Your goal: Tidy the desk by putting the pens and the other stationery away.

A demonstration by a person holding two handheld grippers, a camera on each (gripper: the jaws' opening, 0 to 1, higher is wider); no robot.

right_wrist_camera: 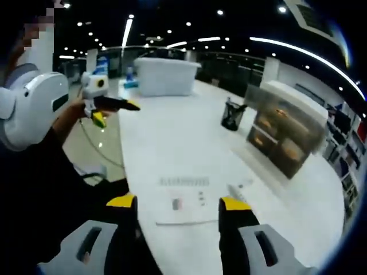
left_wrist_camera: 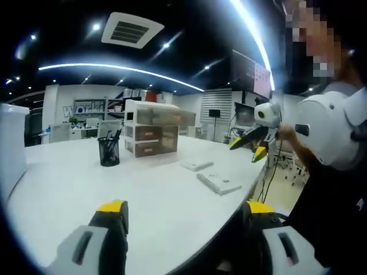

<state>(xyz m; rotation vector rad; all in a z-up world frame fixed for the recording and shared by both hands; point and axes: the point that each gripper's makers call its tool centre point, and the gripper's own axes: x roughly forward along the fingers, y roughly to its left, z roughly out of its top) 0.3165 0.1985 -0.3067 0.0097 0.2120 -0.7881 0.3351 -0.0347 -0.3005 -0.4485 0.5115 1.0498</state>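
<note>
Left tool and right tool hang released, holding nothing, over the near edge of the white surface; the black pen holder stands mid-surface, beside the drawer unit; two flat white items lie near the right edge.

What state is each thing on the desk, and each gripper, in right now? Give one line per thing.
left gripper: open, empty, above the desk edge.
right gripper: open, empty, over the flat white items.
pen holder: upright, pens standing in it.
drawer unit: drawers closed.
flat white items: lying flat on the desk.
white bin: upright at the far end.
</note>
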